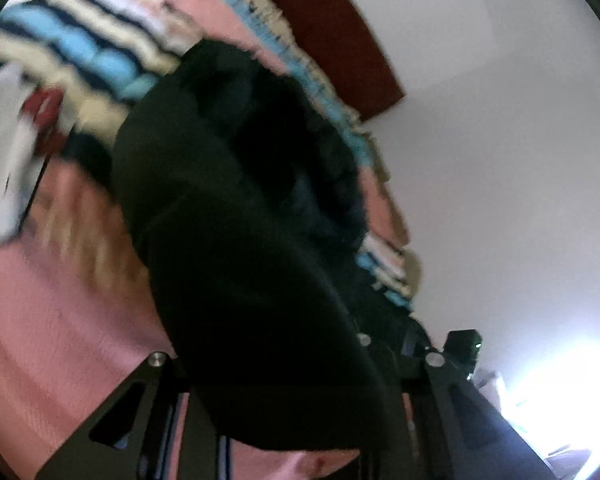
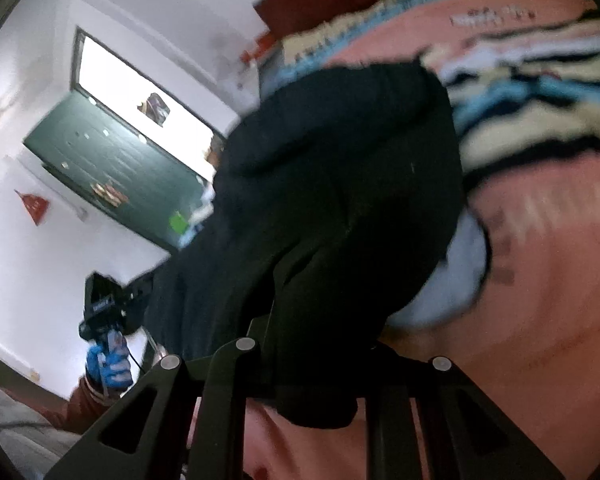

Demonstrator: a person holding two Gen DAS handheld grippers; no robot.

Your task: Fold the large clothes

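A large black garment (image 1: 236, 208) hangs over the pink bed cover (image 1: 52, 320), stretched between both grippers. My left gripper (image 1: 296, 364) is shut on the black garment, whose cloth drapes over and hides the fingertips. In the right wrist view the black garment (image 2: 340, 200) fills the middle. My right gripper (image 2: 312, 364) is shut on its edge, the fingertips wrapped in cloth. The left gripper (image 2: 104, 312) shows in the right wrist view, held by a blue-gloved hand (image 2: 110, 364) at the garment's other end. Both views are motion-blurred.
A striped blue, cream and black blanket (image 1: 84, 52) lies bunched on the bed; it also shows in the right wrist view (image 2: 532, 96). A white and red cloth (image 1: 8, 152) lies at the left. A dark red headboard (image 1: 340, 32), white wall and green door (image 2: 112, 168) surround the bed.
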